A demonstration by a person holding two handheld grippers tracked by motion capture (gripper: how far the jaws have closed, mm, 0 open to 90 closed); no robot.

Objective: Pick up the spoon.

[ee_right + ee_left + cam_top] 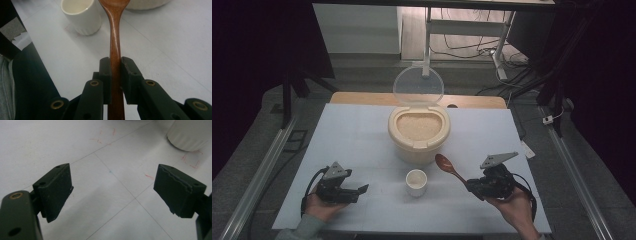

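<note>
- High view: a cream rice container (419, 132), its clear lid (418, 86) standing open, sits mid-table (352, 130), full of pale grains. A small white cup (416, 182) stands just before it. The right gripper (471, 186) holds a brown wooden spoon (449, 167), bowl toward the container.
- Left gripper view: the left gripper (113, 188) is released, jaws wide apart over bare table.
- Right gripper view: the jaws are clenched on the glossy spoon handle (115, 45); the cup (81, 15) is left of it.
</note>
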